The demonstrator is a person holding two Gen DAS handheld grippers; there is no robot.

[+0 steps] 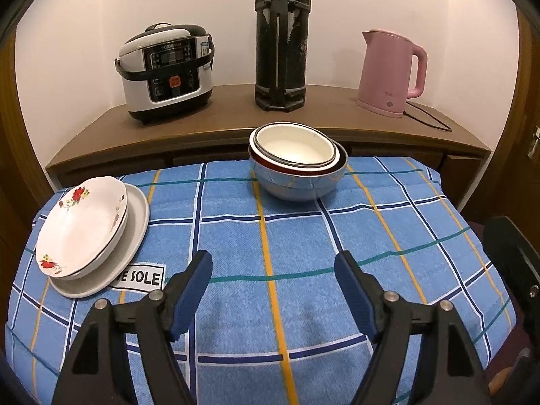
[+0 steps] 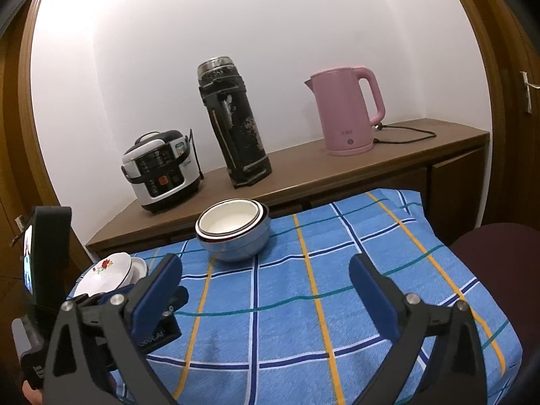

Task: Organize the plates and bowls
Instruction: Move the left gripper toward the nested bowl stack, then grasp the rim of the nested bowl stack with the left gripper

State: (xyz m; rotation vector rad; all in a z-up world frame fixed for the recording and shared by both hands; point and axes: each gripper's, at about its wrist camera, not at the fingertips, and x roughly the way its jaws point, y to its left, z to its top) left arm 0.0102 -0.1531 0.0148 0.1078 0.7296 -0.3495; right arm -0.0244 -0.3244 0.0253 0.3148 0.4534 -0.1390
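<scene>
1. Left wrist: left gripper (image 1: 273, 270) wide open, empty. Plates (image 1: 91, 233) stacked on the cloth's (image 1: 236, 303) left edge; could slide off if nudged.
2. Right wrist: right gripper (image 2: 265, 273) wide open, empty. Nested bowls (image 2: 234, 233) sit tilted at the far edge; a rim pinch could tip them.

A desk (image 1: 337, 303) under a blue plaid cloth (image 1: 236, 320) carries two stacks, well apart — nested bowls (image 1: 297, 165) at the far edge, floral dishes on a grey plate (image 1: 135, 229) at the left.
</scene>
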